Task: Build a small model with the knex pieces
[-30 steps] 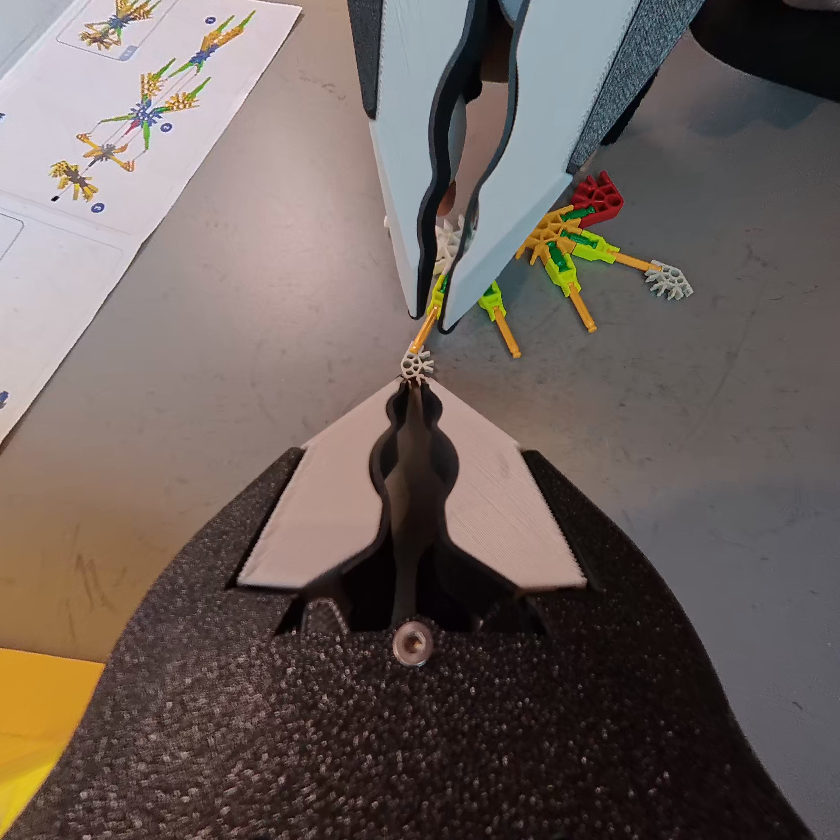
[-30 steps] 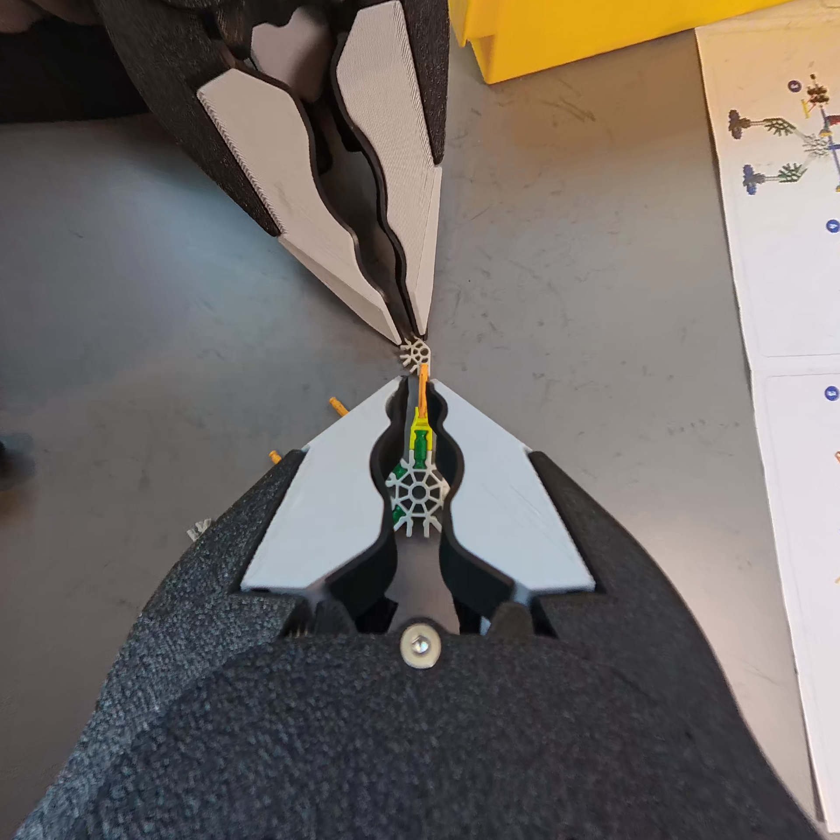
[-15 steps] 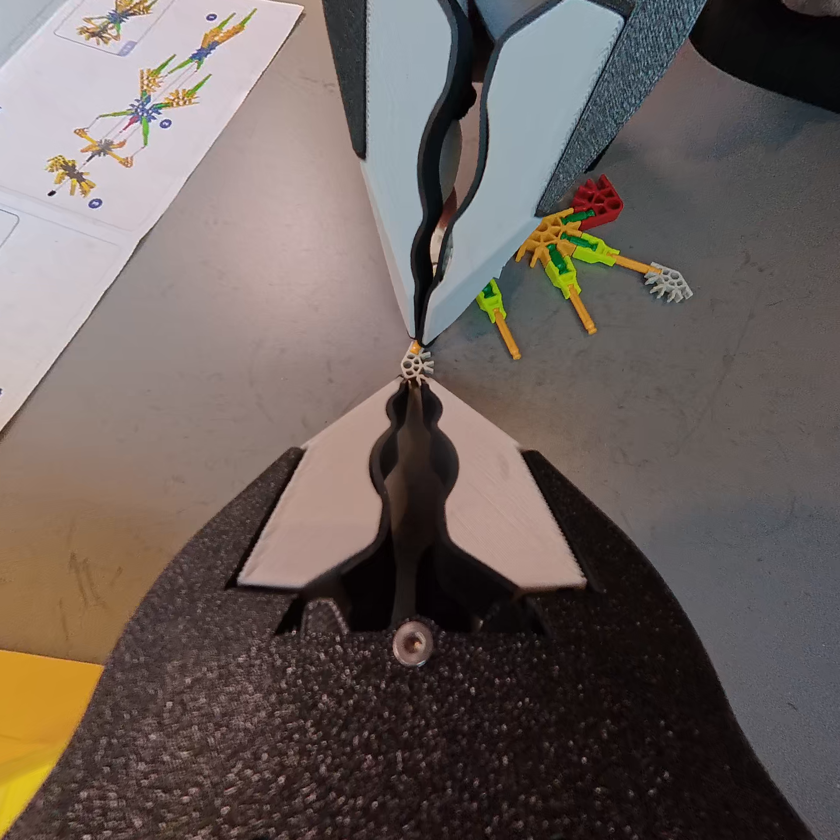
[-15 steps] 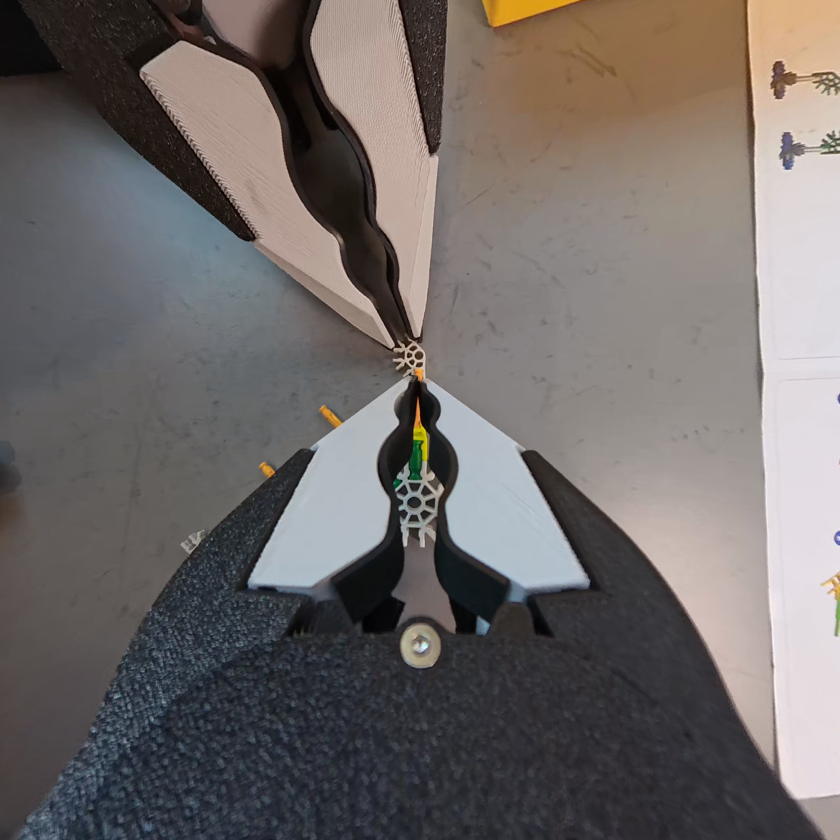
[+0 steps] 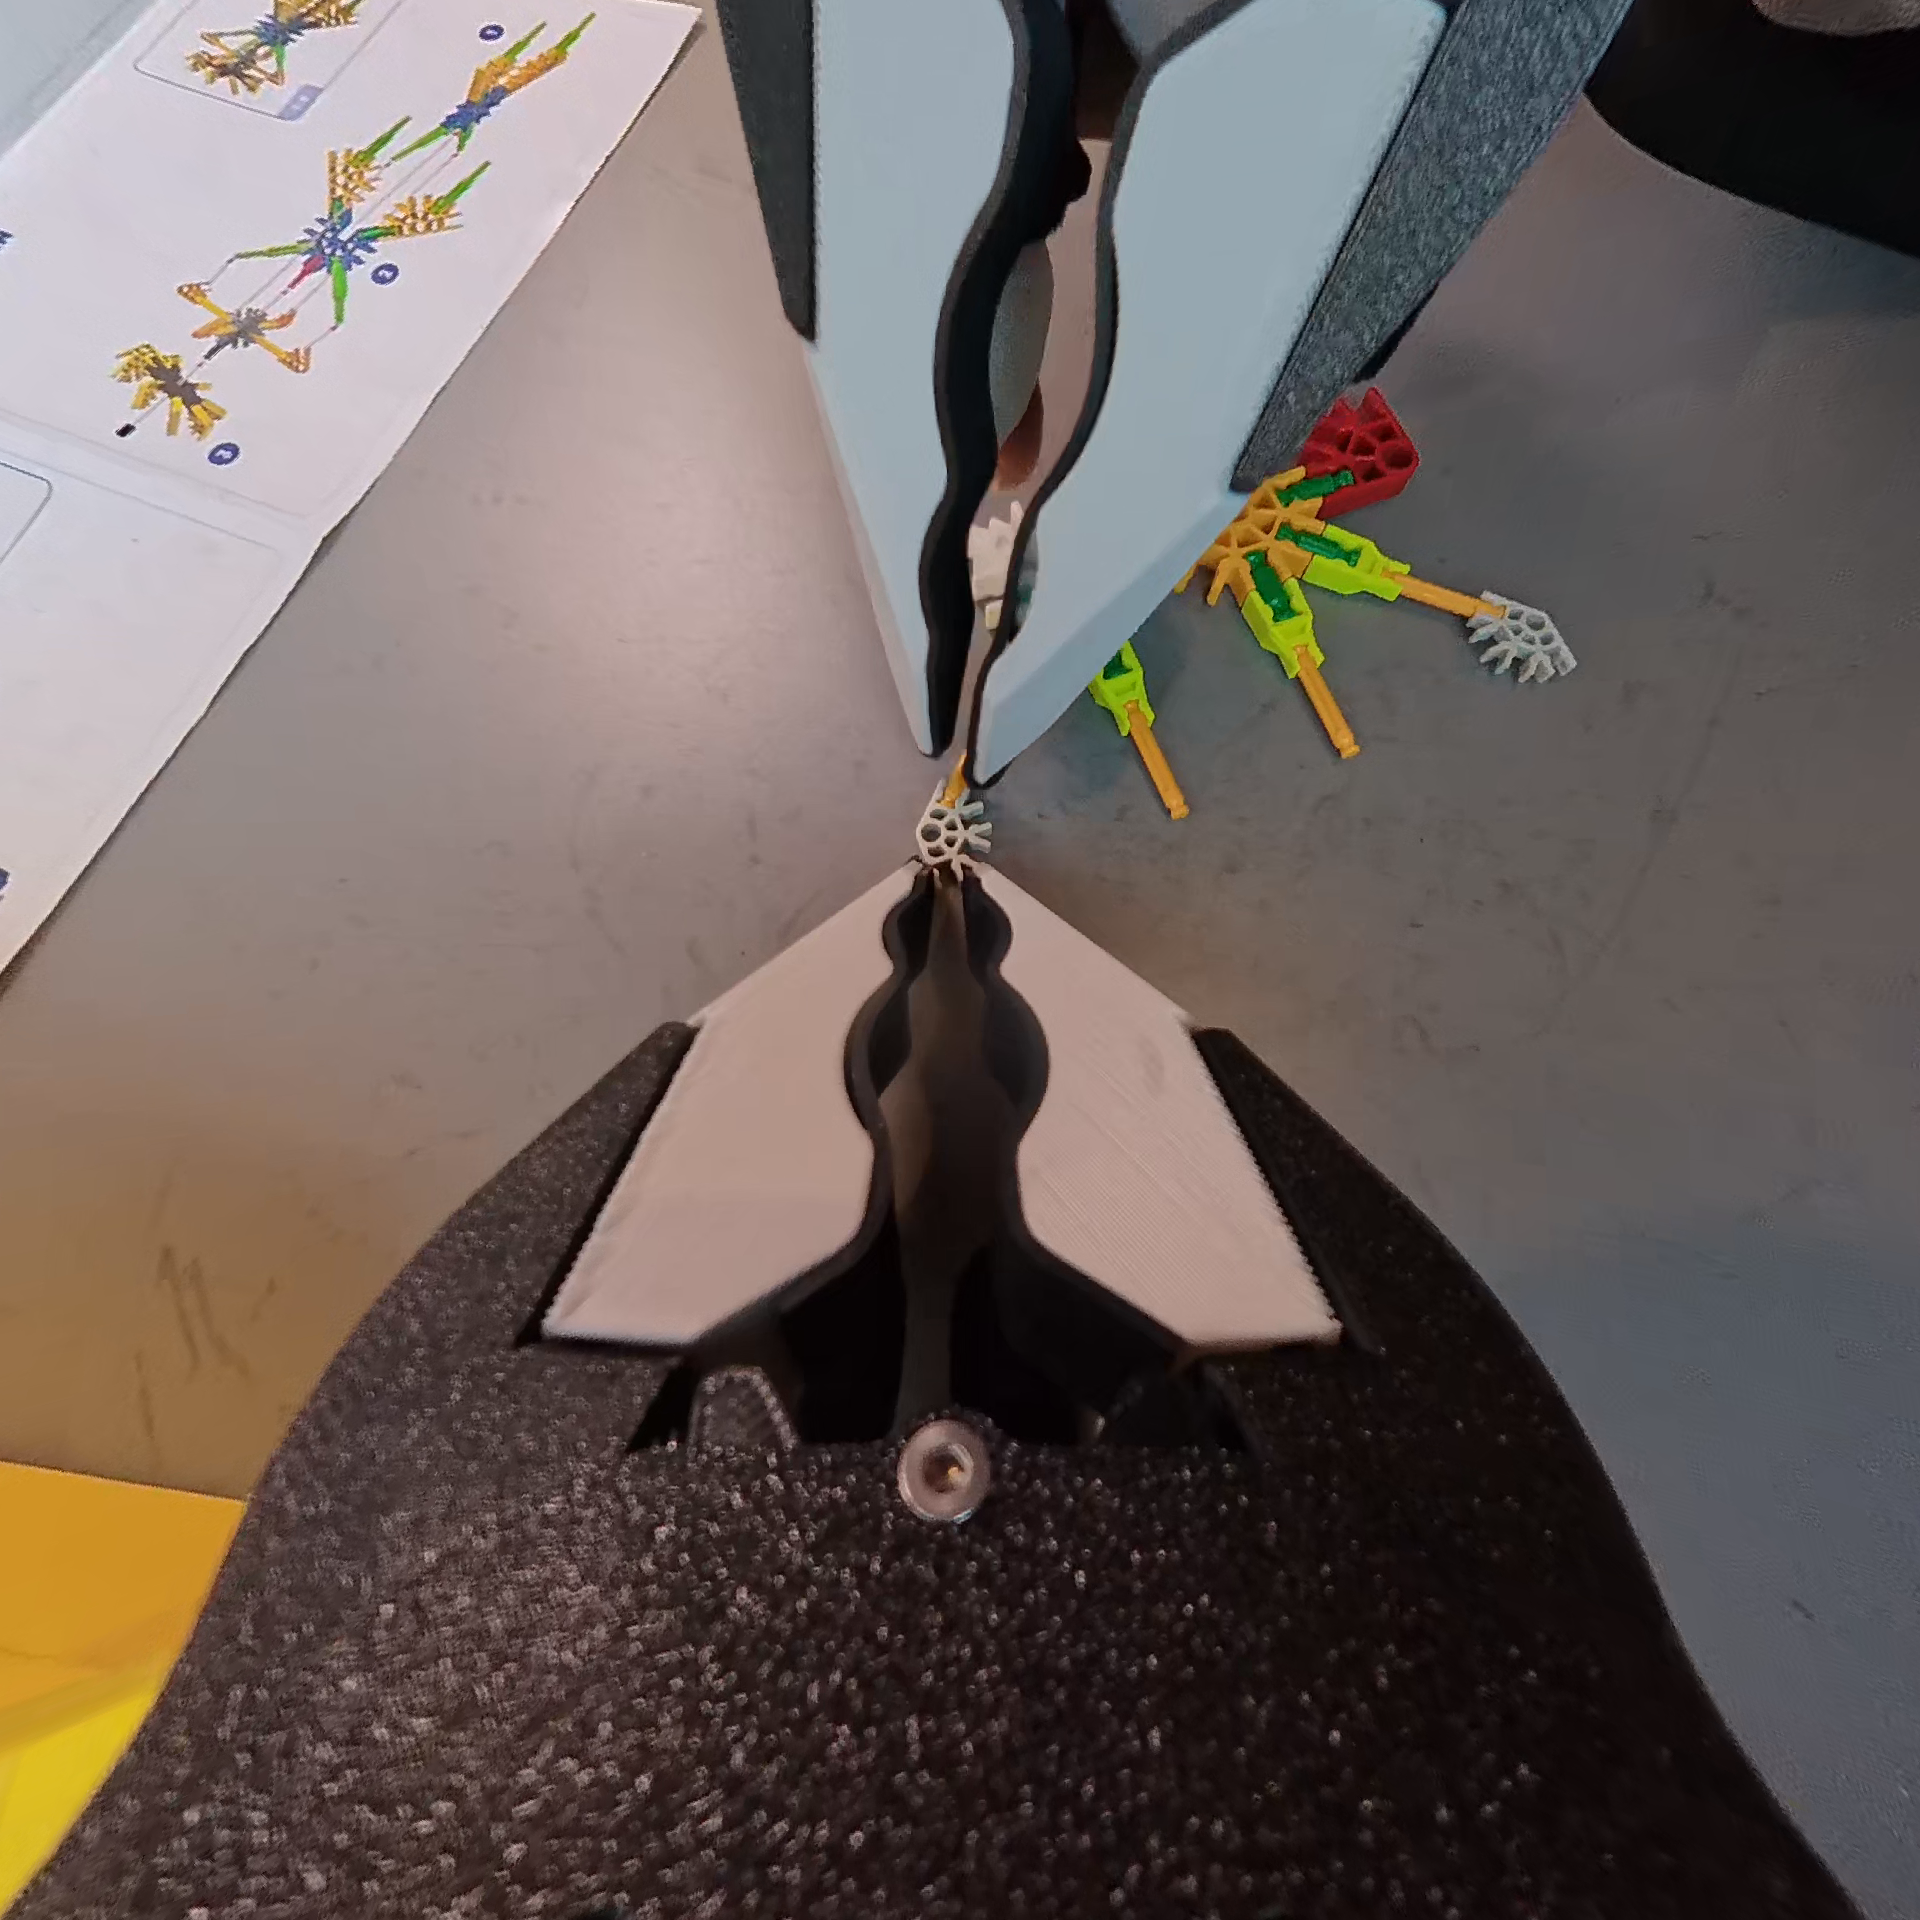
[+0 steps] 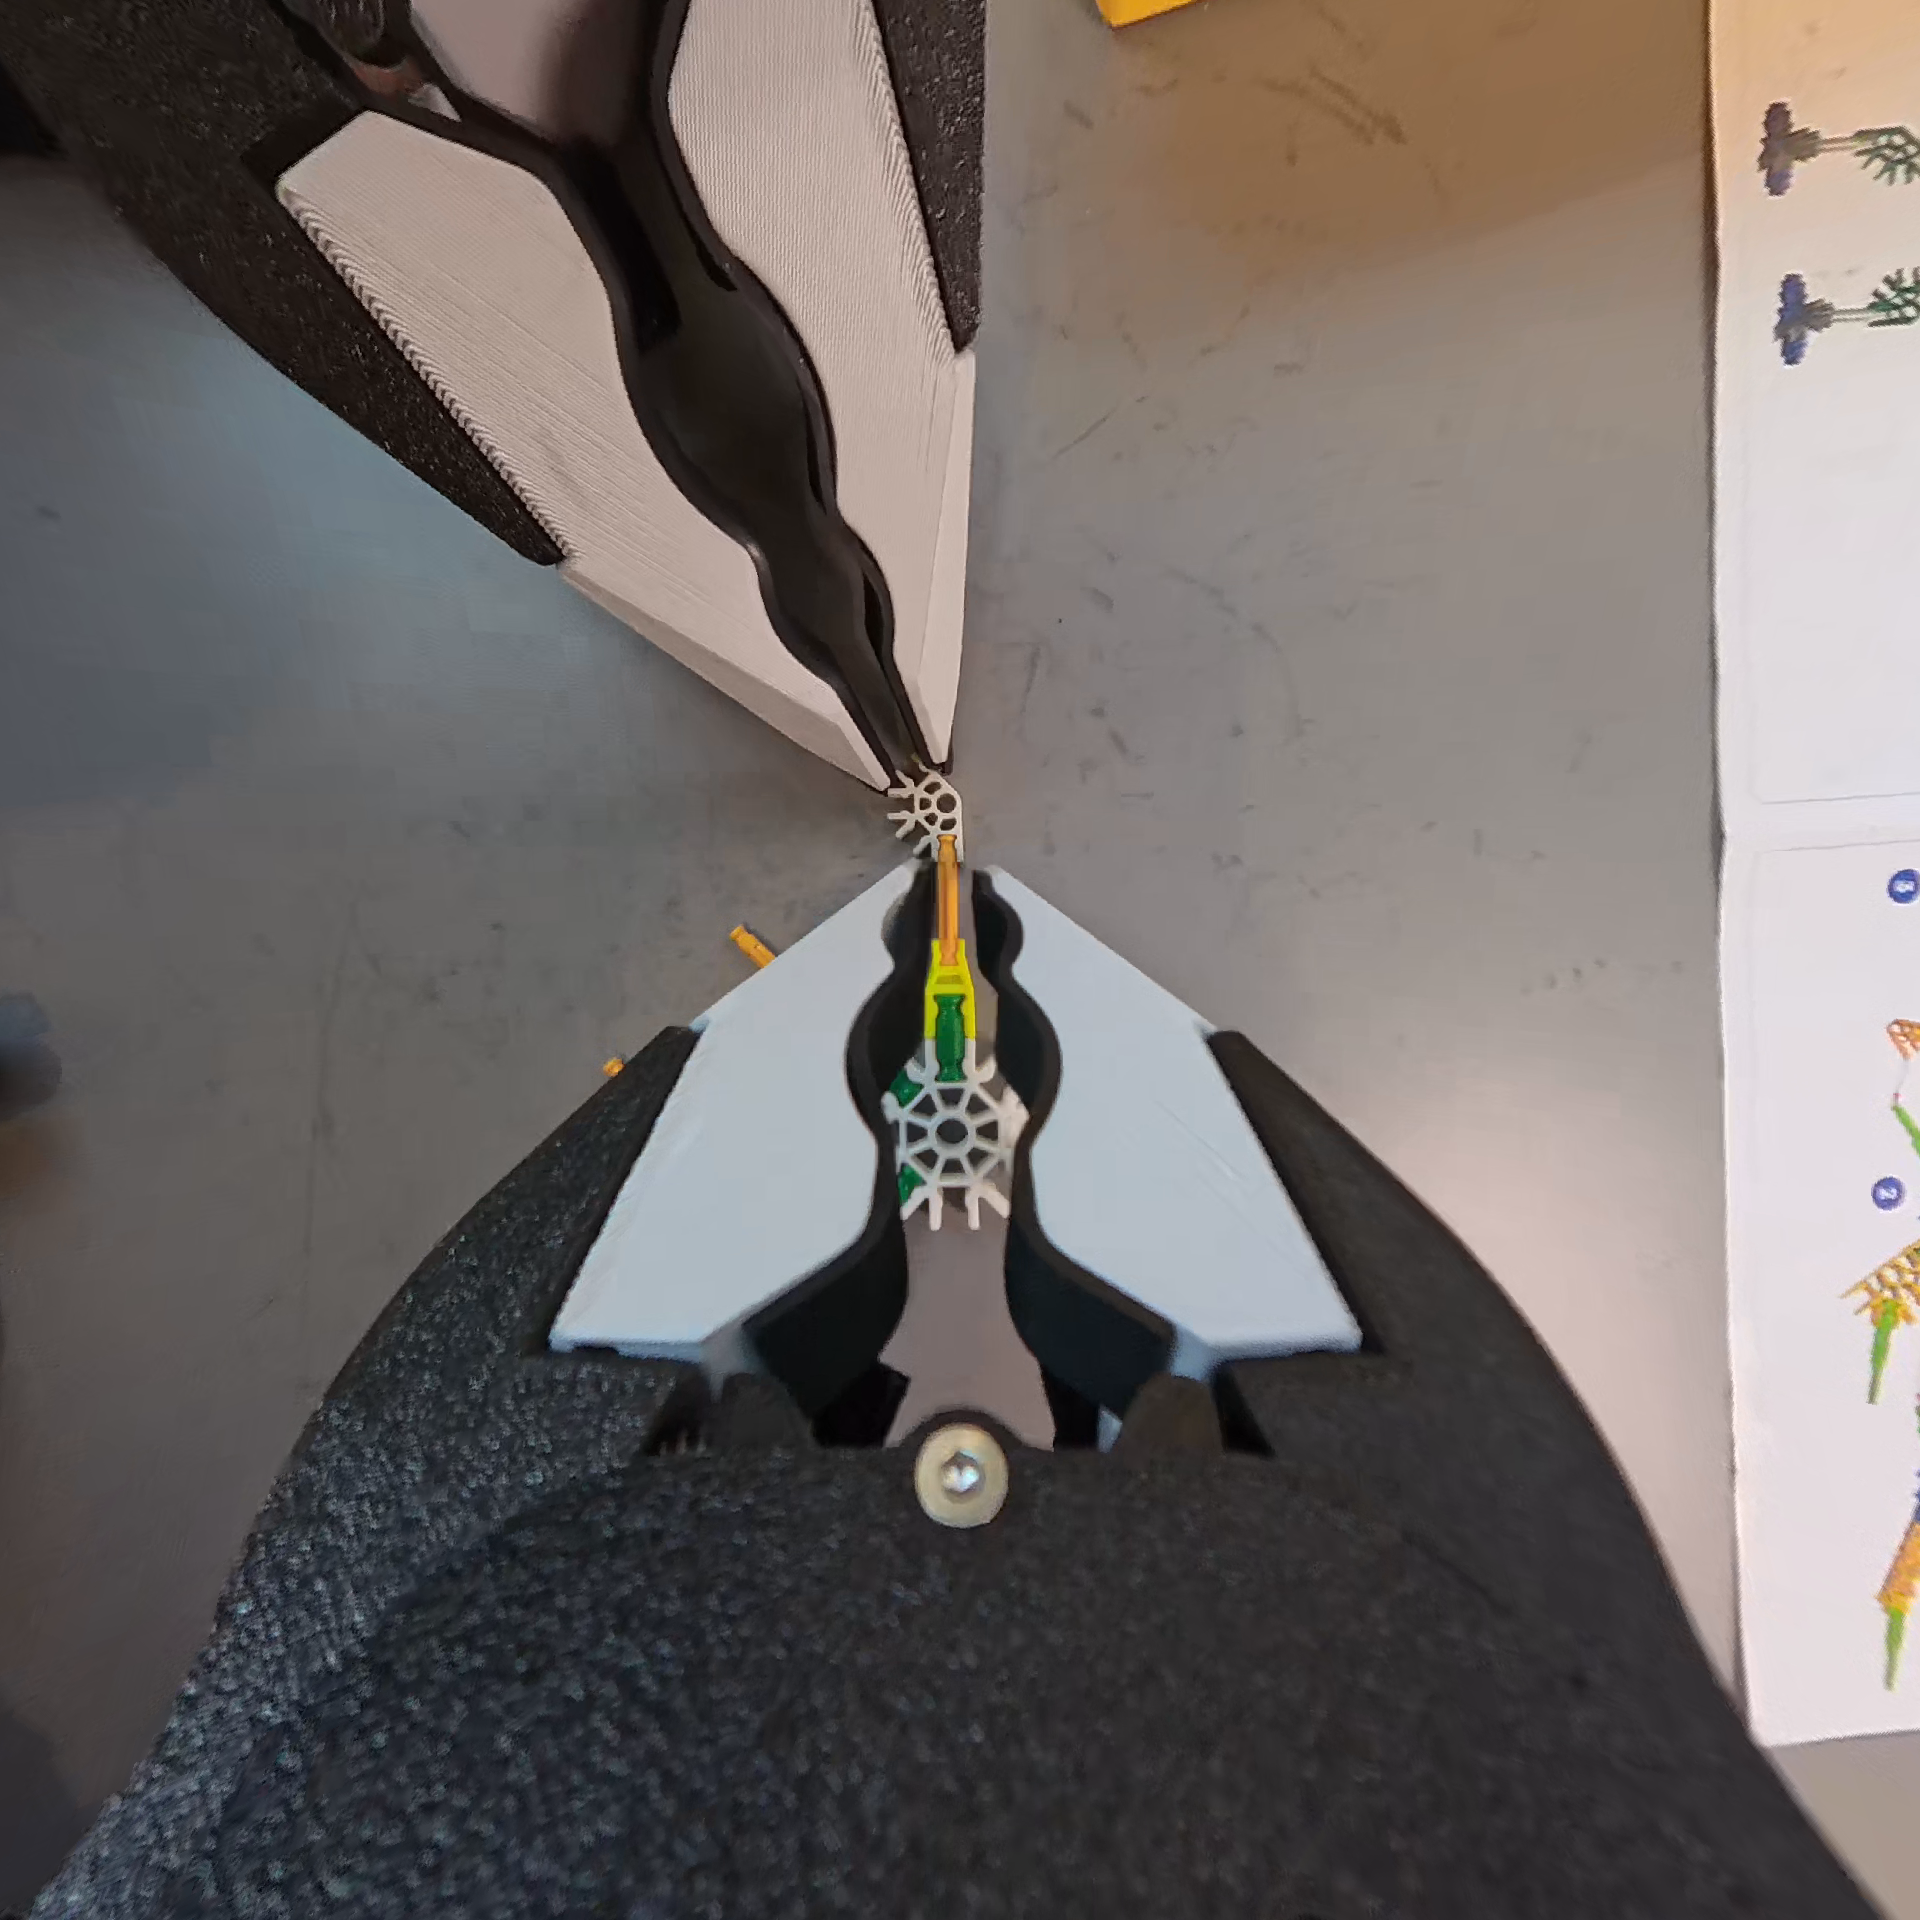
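Left gripper [image 5: 948,881]: fingers closed at the tips on a small grey connector [image 5: 951,828], a half-round snowflake-shaped piece, held clear of the desk [image 5: 520,831]. The same connector [image 6: 928,808] shows in the right wrist view, pinched at the tips of the left gripper [image 6: 914,769], which enters from the upper left.

Right gripper [image 6: 948,868]: fingers narrow, clamped on a rod assembly [image 6: 948,997]. From the tips back it consists of an orange rod [image 6: 947,894], a lime clip [image 6: 950,971], a green rod [image 6: 949,1029] and a white round connector [image 6: 954,1132] seated in the hollow between the fingers. The orange rod's end meets the grey connector; whether it is seated in a slot cannot be told. In the left wrist view the right gripper [image 5: 961,764] comes down from the top, tips just above the grey connector.

On the desk beside the right gripper lies a loose fan assembly [image 5: 1278,561]: orange hub, lime clips, orange rods, a red connector [image 5: 1361,452] at its far end and a second grey connector [image 5: 1522,644] on one rod.

An instruction sheet [image 5: 208,312] lies flat on the desk, well apart from the grippers. A yellow bin [image 5: 94,1621] shows at the frame edge.
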